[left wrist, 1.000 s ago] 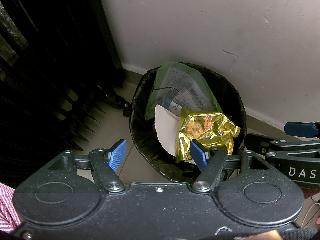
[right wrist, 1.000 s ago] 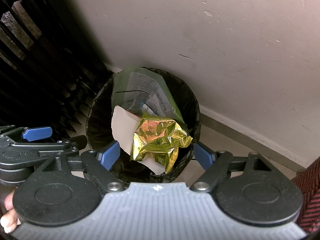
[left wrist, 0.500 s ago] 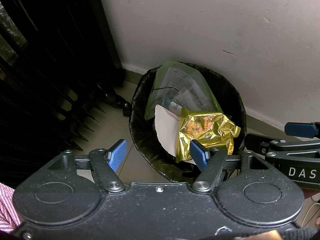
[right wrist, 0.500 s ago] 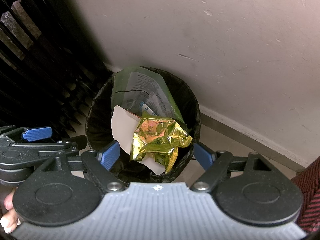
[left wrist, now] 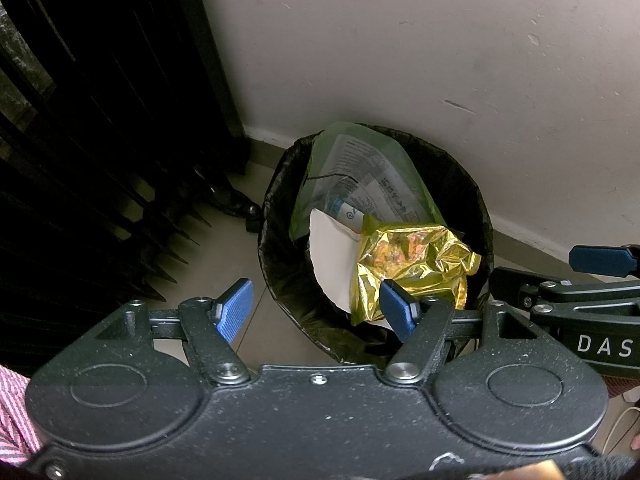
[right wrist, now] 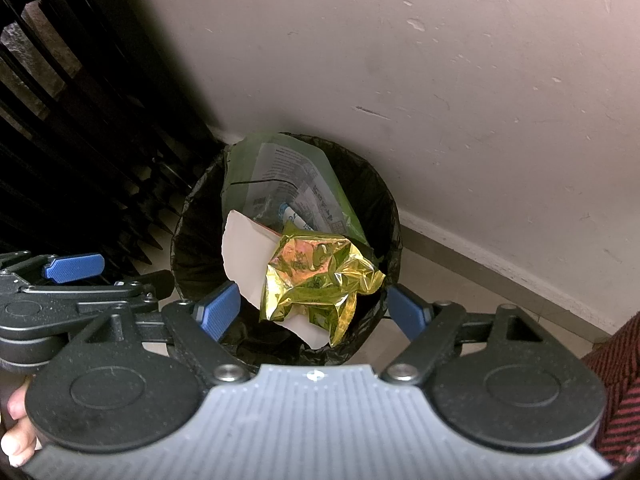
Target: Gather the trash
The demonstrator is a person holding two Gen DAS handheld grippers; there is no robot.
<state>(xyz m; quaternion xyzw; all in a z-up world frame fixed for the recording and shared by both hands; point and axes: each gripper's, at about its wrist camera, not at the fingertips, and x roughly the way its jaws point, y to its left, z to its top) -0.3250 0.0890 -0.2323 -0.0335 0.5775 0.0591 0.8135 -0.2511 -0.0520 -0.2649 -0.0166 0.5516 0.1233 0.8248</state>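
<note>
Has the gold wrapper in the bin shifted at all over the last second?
No. The gold wrapper lies at the same spot against the bin's rim and the white paper as before; the left wrist view agrees.

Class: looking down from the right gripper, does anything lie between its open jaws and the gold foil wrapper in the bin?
Nothing visible does. The right gripper hangs open above the bin, and the gold foil wrapper lies uncovered on top.

I can read only "DAS" in white capitals on the black body of the right hand-held gripper (left wrist: 604, 276), at about four o'clock in my left wrist view. The green packet (left wrist: 360, 172) in the bin carries print too small to read.
</note>
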